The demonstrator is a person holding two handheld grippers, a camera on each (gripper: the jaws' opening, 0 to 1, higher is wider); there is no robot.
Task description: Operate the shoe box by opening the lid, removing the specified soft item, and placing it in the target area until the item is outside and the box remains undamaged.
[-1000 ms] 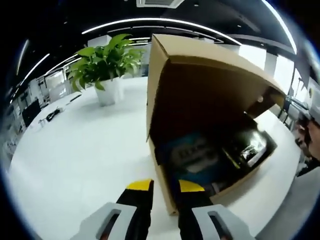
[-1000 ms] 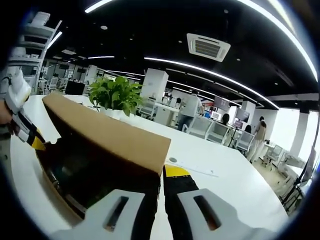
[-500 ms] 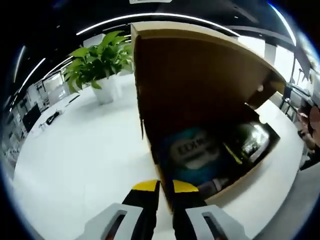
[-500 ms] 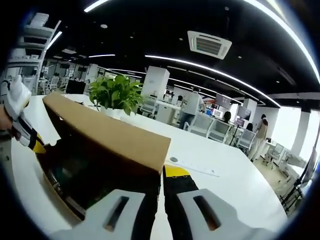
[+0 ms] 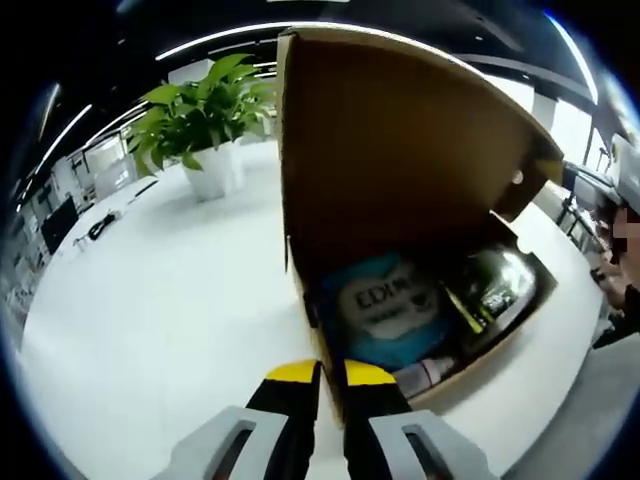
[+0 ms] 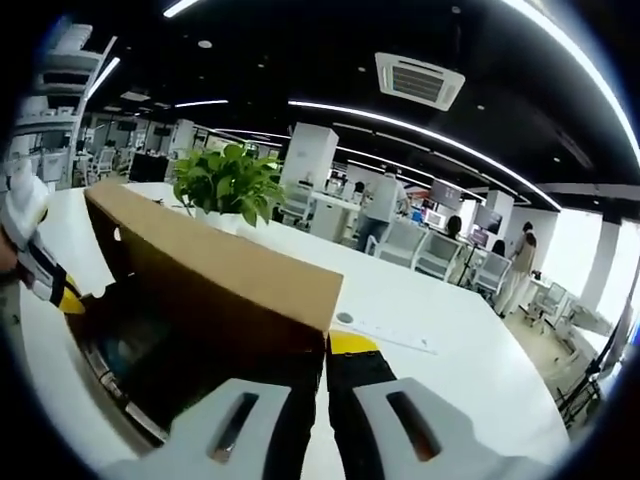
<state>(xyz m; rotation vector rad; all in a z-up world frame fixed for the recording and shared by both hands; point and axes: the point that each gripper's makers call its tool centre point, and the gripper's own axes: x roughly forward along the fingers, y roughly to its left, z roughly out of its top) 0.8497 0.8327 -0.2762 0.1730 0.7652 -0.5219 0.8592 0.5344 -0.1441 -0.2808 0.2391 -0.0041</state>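
Shoe box point(image 5: 430, 385) sits on the white desk point(image 5: 150, 300), lid point(image 5: 400, 150) raised steep, nearly upright over the box. Left tongs point(image 5: 320, 372) are closed down on the box's near corner wall, yellow tips either side of the cardboard w/ almost no gap. Right tongs point(image 6: 325, 345) are pinched on the lid's free edge, holding the lid point(image 6: 215, 270) up; the other gripper's yellow tip shows at the far end of the box point(image 6: 100, 375) in the right gripper view. Soft item, prob the blue printed pack point(image 5: 385, 310), lies inside the box at the end nearest the left tongs, w/ a dark shiny wrapped thing point(image 5: 500, 285) further in beside it, so nothing is out yet. Risks, judged: both tongs are busy, so fetching the pack means one has to let go; if the right one releases, the lid could drop back over the box and onto the reaching tongs. Pushing the lid further back could crease or tear the hinge fold, cardboard looks thin. Left pinch on the corner could dent that wall if squeezed or levered. Box looks light, may slide on the smooth desk or lift w/ the pack if unheld. Potted plant point(image 5: 205, 125) stands beyond the box, well apart, low risk.
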